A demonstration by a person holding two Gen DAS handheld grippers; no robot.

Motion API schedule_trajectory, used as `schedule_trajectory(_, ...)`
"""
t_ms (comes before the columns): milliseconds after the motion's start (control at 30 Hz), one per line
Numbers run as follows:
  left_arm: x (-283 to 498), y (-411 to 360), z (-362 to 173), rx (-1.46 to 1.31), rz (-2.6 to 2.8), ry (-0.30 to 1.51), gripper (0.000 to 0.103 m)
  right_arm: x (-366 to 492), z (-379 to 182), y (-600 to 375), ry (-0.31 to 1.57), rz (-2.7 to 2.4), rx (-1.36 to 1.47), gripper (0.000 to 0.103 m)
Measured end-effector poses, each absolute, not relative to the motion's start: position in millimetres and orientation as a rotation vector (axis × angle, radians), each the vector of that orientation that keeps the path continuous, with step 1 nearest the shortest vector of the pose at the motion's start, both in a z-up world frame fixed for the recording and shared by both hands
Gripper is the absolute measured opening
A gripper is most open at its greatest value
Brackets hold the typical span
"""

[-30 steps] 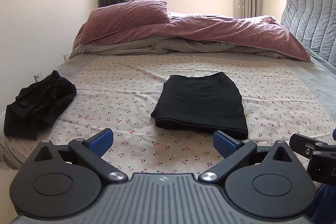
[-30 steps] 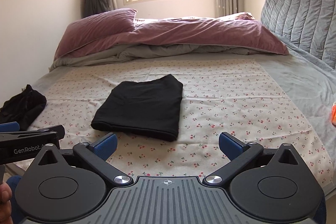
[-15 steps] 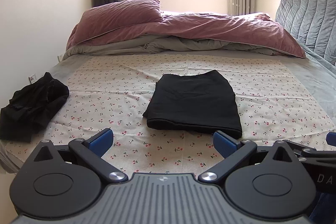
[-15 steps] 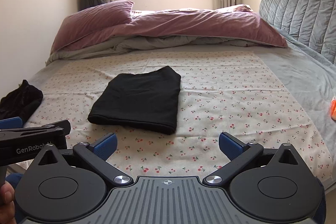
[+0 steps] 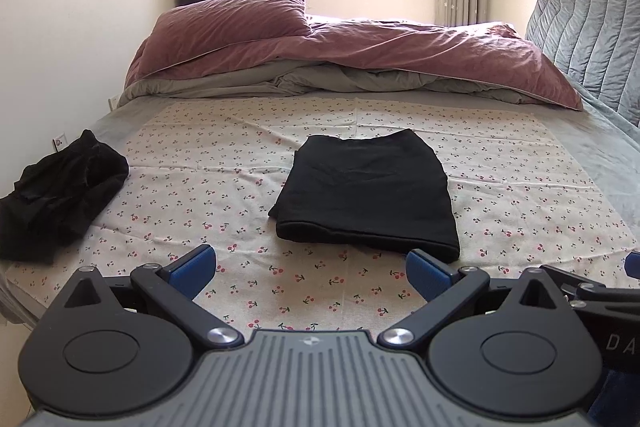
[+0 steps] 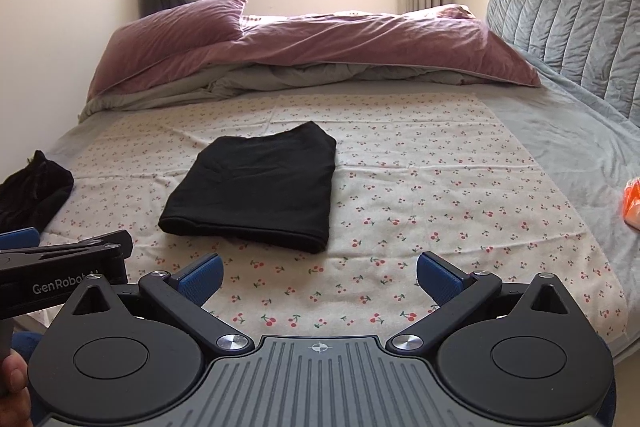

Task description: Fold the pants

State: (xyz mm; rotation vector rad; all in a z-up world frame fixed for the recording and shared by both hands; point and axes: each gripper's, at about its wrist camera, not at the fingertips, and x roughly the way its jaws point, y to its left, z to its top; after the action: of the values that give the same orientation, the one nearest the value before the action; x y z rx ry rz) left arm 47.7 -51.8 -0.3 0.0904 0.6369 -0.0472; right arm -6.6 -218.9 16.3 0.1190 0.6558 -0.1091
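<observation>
Black pants (image 5: 366,195) lie folded flat on bed (image 5: 520,195); left gripper (image 5: 308,267) & right gripper (image 6: 318,273) jaws both spread wide, holding nothing, short of pants

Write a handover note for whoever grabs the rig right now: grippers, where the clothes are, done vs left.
Left gripper: open, holding nothing, hovering over the near edge of the cherry-print sheet.
Right gripper: open, holding nothing, alongside the left one.
Folded black pants: a flat rectangle mid-sheet, ahead of both grippers, touched by neither.
Crumpled black garment: a loose heap at the sheet's left edge, unfolded.
Done: the pants in the middle look fully folded.
Left: probably the heap, if it is part of the job; what kind of garment it is cannot be told.
</observation>
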Motion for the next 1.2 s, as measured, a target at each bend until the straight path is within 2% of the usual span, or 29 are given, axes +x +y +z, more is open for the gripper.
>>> schedule_trajectory(1200,48.1,-59.2,-1.2,0.091,-0.06,0.627,0.103,-7.1,17.4,-219.0,0.645,-0.13,0.125,0.103)
